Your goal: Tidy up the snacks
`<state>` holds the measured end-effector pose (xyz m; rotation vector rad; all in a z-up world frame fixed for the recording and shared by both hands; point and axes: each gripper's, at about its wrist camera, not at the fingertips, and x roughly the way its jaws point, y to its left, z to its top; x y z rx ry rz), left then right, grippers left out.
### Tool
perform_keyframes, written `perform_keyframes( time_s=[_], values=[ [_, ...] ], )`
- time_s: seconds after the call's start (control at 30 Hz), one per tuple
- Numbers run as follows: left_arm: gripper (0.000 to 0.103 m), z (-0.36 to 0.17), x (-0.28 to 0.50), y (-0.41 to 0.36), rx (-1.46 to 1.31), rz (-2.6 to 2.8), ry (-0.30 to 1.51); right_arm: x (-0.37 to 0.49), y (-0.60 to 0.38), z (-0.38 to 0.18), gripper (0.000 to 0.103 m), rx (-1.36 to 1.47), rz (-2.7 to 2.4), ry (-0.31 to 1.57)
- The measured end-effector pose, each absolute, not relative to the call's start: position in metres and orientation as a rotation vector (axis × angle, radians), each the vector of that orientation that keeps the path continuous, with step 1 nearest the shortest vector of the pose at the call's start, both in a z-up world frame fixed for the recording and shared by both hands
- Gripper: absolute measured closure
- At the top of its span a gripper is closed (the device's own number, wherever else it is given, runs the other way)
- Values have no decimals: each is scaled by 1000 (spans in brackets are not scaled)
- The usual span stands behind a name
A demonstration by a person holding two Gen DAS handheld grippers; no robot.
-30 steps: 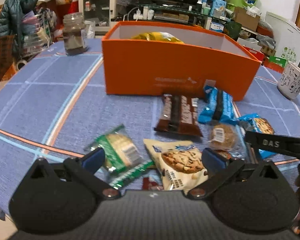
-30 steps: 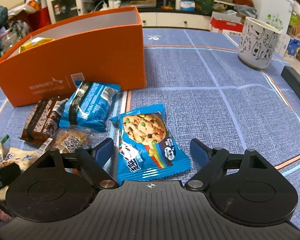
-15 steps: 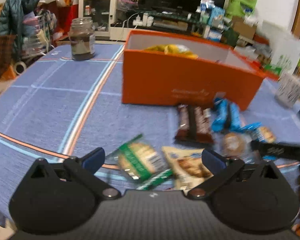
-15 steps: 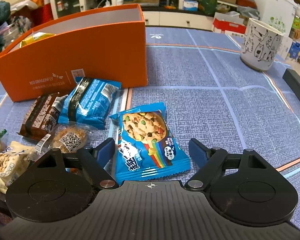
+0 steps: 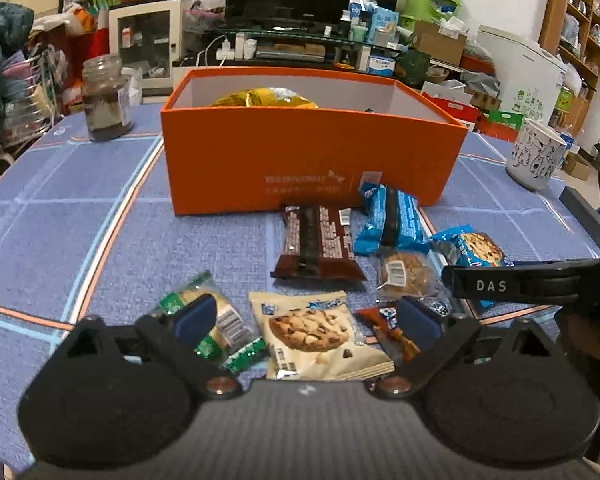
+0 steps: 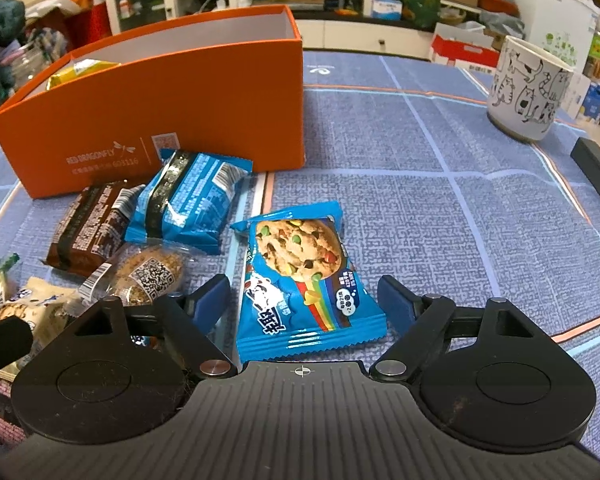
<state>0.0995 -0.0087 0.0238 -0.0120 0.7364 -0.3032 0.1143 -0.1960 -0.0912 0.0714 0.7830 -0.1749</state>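
My left gripper (image 5: 306, 316) has just been closing its fingers but they're released, straddling the cream cookie pack (image 5: 316, 336) on the table (image 5: 100, 208), no contact. My right gripper (image 6: 302, 298) is released too, fingers either side of the blue rainbow cookie pack (image 6: 300, 280). Orange box (image 5: 312, 160) sits behind the loose snacks, a yellow bag (image 5: 266, 98) inside.

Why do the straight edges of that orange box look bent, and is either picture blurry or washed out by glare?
Left wrist view: the wide lens bows the orange cardboard box and the blue checked tablecloth lines; focus is sharp, corners darken. Right wrist view: the same curving on the box; soft indoor light, only small glints on the shiny blue cookie packet, no real glare or blur.
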Motion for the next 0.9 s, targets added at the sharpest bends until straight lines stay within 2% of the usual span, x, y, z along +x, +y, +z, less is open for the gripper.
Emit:
perform_keyframes(
  time_s=[0.13, 0.3, 0.67, 0.9],
  values=[
    [12, 25, 97, -10, -18, -311, 744, 114, -198, -91, 30, 73, -176, 784],
    [4, 31, 88, -12, 34, -421, 723, 114, -200, -91, 30, 70, -167, 783],
    [4, 16, 60, 7, 621, -1077, 673, 116, -207, -92, 26, 38, -118, 782],
    [6, 21, 77, 10, 589, -1160, 736, 115, -207, -92, 25, 40, -114, 792]
  ],
)
